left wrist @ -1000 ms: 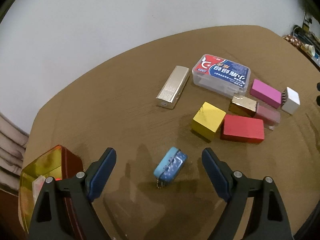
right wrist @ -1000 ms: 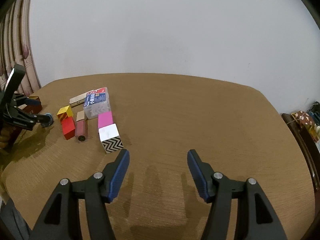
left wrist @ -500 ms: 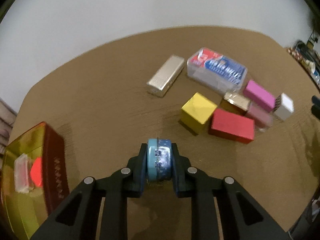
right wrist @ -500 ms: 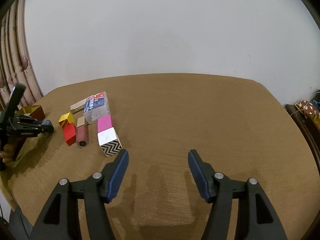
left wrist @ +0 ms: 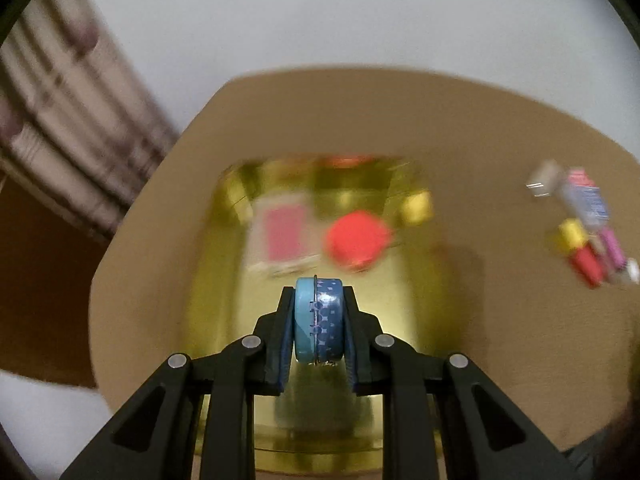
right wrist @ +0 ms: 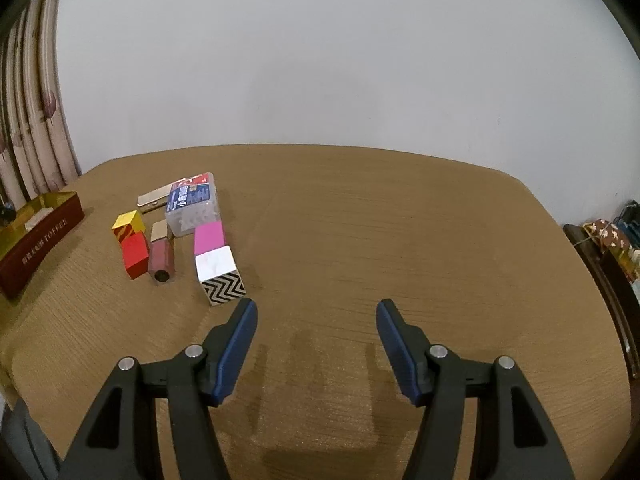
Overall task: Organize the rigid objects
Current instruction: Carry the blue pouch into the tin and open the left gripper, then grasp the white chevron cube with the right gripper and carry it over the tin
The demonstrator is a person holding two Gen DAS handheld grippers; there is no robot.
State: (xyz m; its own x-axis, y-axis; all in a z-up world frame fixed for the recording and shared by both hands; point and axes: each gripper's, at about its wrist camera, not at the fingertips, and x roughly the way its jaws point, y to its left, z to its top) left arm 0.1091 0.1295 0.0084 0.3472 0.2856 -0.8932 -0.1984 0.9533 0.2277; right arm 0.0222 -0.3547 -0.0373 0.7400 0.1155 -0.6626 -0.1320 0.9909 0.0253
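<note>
My left gripper is shut on a small round blue tin and holds it above the open gold-lined box, which holds a pink card and a red piece. The box also shows in the right wrist view at the far left. My right gripper is open and empty over bare table, just right of the white zigzag block. Left of that lie a pink block, a maroon tube, a red block and a yellow cube.
A clear plastic case with a blue label and a gold bar lie behind the blocks. The brown table ends at a white wall. Curtains hang at the left. A cluttered shelf stands at the right edge.
My left gripper closed on the blue tin, lifted it and swung left over the gold box. My right gripper stayed open and barely moved.
</note>
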